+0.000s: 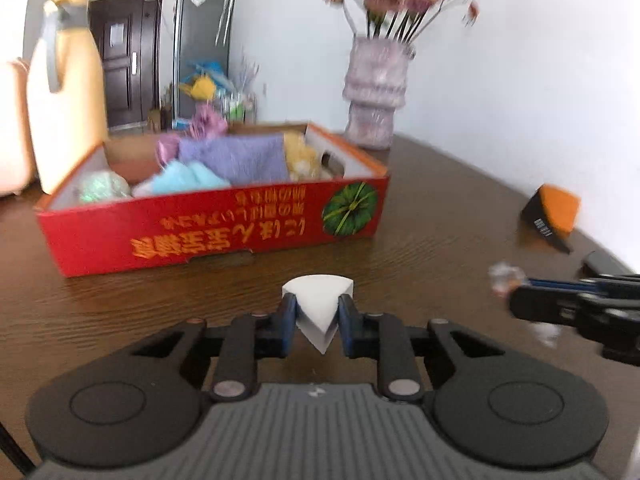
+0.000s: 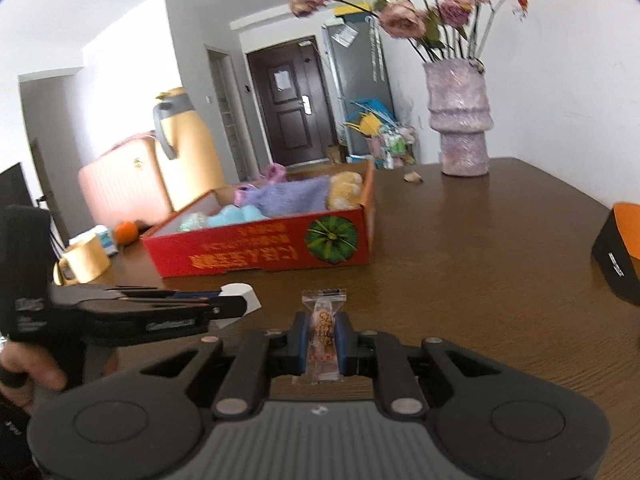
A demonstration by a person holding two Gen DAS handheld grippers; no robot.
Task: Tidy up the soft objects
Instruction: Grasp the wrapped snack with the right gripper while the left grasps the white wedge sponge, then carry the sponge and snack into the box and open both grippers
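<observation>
White wedge: a soft sponge-like piece (image 1: 319,304) pinched between the closed fingers of the left hand-held gripper (image 1: 318,312), held above the surface (image 1: 420,216) just in front of the red box's printed wall.
Left hand-held gripper: clamped on the white wedge; from the right wrist view it reaches in from the left side (image 2: 236,304) with the wedge (image 2: 240,294) at its tip.
Right hand-held gripper: (image 2: 324,334) closed on a clear-wrapped sweet (image 2: 323,332), which stands upright between the 2 blue pads above the surface.
Red box: (image 1: 224,226) an open cardboard carton near the far left part of the surface, its printing upside down.
Box contents: a purple cloth (image 1: 236,158) in the middle, a light blue soft item (image 1: 188,178) in front of it, a yellowish plush (image 1: 302,156) at the right end, a pale green ball (image 1: 102,188) at the left end.
Vase: (image 2: 460,120) lilac, holding dried pink flowers, at the far edge of the surface, well apart from the box.
Black and orange box: (image 2: 620,248) at the right edge of the surface.
Jug: (image 1: 64,92) cream with a grey handle, behind the red box's left end.
</observation>
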